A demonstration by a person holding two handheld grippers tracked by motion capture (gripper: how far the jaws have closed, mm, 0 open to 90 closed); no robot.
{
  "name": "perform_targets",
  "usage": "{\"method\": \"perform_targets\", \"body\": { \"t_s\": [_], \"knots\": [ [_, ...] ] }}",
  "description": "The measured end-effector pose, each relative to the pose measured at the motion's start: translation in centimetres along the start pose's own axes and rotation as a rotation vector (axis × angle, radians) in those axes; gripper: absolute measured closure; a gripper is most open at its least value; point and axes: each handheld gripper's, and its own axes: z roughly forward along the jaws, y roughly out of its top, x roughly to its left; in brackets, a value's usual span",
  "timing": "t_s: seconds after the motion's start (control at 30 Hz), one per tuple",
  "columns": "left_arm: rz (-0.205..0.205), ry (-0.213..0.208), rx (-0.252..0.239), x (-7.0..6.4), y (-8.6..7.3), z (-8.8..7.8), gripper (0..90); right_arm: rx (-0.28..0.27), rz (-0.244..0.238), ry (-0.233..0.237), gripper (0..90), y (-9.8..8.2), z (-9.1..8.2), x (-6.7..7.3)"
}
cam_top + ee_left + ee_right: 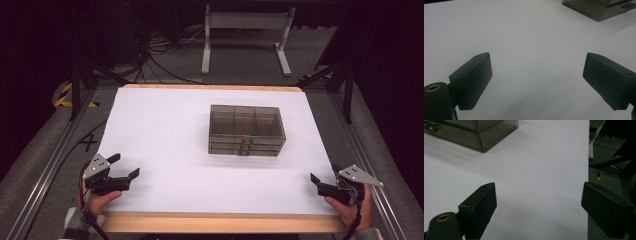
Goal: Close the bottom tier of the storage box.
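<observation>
- High view: a smoky clear drawer box [247, 131] sits right of the middle of the white table [165, 125], its drawers shut as far as I can tell, with small latches at the front. The left gripper [125, 166] hovers over the near left corner and the right gripper [321, 181] over the near right edge, both well apart from the box, each held in a hand. By my judgement nothing is done on the box: reaching it, gripping a pull and opening are all left. This view alone gives the whole layout and the floor with a table frame [245, 35] beyond.
- Left gripper view: the left gripper [537, 75] has its jaws spread wide with nothing between, over bare white. The box's corner [599, 10] peeks in at upper right, far off.
- Right gripper view: the right gripper [539, 205] is likewise spread and empty. The box [474, 132] lies at upper left; here its drawer fronts show closer, and the table's right edge falls off to dark floor.
</observation>
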Motion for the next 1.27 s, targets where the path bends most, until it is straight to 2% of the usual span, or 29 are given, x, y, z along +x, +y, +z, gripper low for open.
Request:
{"method": "perform_targets", "body": {
  "t_s": [0.43,1.27],
  "knots": [
    [0.004,-0.001,0.008,-0.02,0.03,0.08,8.8,-0.008,-0.024,-0.032,13.4,-0.06,-0.11,0.41],
    [0.017,0.010,0.028,-0.17,0.12,0.26,8.1,-0.006,-0.032,-0.032,13.1,-0.06,-0.12,0.45]
  ]
}}
